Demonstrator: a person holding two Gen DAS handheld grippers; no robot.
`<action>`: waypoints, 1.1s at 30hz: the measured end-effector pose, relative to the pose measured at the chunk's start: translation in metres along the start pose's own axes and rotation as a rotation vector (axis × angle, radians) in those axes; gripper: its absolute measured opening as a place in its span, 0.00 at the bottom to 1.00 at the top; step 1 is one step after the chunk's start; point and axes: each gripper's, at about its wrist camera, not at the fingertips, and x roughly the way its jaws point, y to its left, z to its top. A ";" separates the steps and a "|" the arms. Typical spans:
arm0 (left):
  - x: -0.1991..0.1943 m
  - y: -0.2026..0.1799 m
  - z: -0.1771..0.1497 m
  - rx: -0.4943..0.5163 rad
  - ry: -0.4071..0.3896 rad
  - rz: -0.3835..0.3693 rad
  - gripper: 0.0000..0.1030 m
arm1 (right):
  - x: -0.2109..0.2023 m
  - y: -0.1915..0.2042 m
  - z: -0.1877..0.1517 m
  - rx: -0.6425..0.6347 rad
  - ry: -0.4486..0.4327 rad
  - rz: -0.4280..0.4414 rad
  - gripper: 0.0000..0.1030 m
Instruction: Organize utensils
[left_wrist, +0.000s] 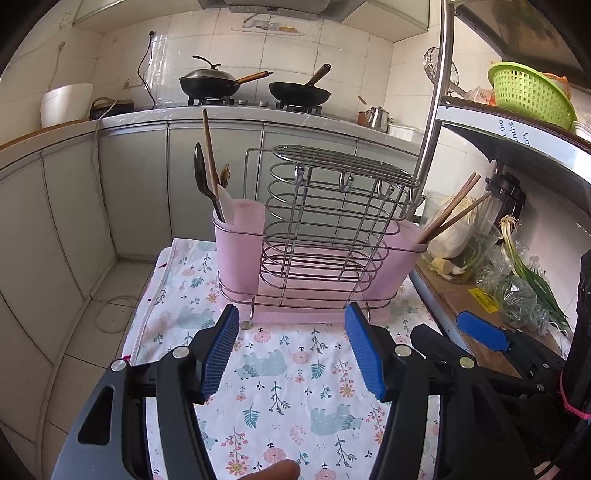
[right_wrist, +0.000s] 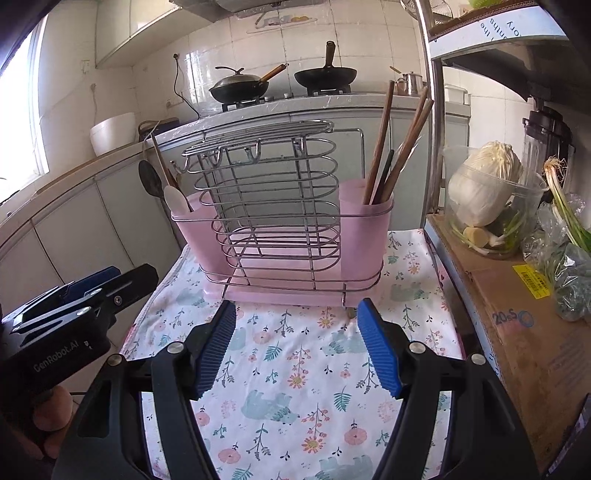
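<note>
**Both grippers wait open in front of the utensil rack**

The readable writing is little. In the right wrist view, the body of the left gripper (right_wrist: 110, 288) carries the words "GenRobot.AI", and the cardboard box (right_wrist: 517, 332) on the shelf shows a blue mark like "20 S" and a yellow barcode label. In both views the shelf edge (left_wrist: 517, 136) has printed letters, but only pieces such as "the" and "ory" can be read.

The utensil rack (left_wrist: 317, 236), wire with pink cups, stands on the flowered cloth (left_wrist: 280, 369), just beyond the fingertips. Spoons and a spatula (left_wrist: 210, 181) stand in its left cup, chopsticks (right_wrist: 391, 147) in its right cup.

The left gripper (left_wrist: 291, 350) has its blue pads spread, with nothing between them. The right gripper (right_wrist: 295, 350) is also spread and empty.

Only the left view shows the green basket (left_wrist: 528, 92) on the upper shelf and a fingertip (left_wrist: 273, 470) at the bottom edge. Only the right view shows the window (right_wrist: 22, 110) and the cabbage in a clear tub (right_wrist: 487, 192) fully.
</note>
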 end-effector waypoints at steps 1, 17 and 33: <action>0.001 0.000 0.000 0.000 0.001 0.000 0.57 | 0.001 0.000 0.000 -0.001 0.001 -0.001 0.67; 0.006 0.000 -0.002 -0.001 0.012 0.003 0.57 | 0.013 0.000 -0.003 -0.016 0.029 -0.005 0.67; 0.008 -0.002 -0.003 0.003 0.015 0.002 0.57 | 0.015 -0.001 -0.003 -0.015 0.034 -0.004 0.67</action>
